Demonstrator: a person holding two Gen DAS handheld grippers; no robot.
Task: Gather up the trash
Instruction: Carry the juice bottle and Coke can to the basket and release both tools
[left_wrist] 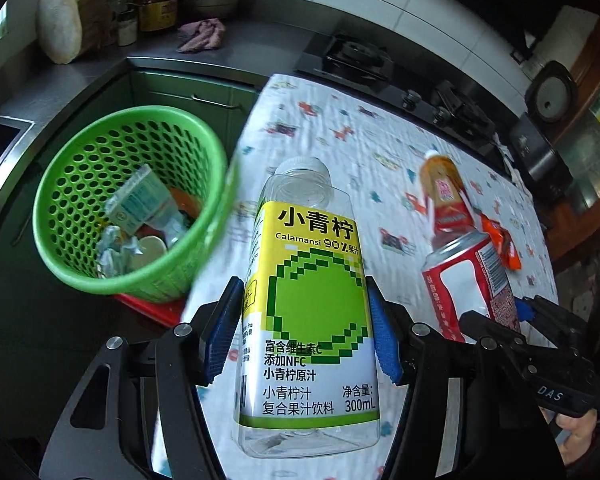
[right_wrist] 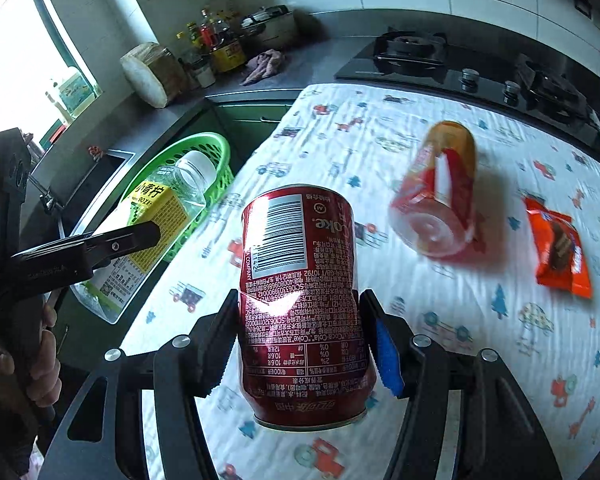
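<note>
Closest to your left camera, the clear plastic juice bottle with the yellow-green label (left_wrist: 308, 312) sits clamped between the blue-padded fingers of your left gripper (left_wrist: 302, 330), white cap pointing away from you, held in the air over the left edge of the table with the white vehicle-print cloth (left_wrist: 340, 128); your right gripper (right_wrist: 300, 338) is closed on the dented red Coca-Cola can (right_wrist: 300, 304), which hangs above the near part of that cloth with its print upside down; each gripper's load shows in the other's view too.

The green perforated plastic basket (left_wrist: 80, 196) stands off the table's left edge, on something red, in front of the dark green cabinets; inside it you can see a crumpled carton, foil scraps and a round lid; your bottle is just right of its rim.

Left on the cloth: an orange-and-red labelled drink bottle (right_wrist: 440, 200) lying on its side toward the middle, blurred; and an orange snack wrapper (right_wrist: 558, 248) lying flat near the right edge, apart from the bottle.

Beyond the table's far edge runs a black gas hob (right_wrist: 460, 68); a crumpled pinkish rag (right_wrist: 262, 65) lies on the grey counter at the far left corner.
</note>
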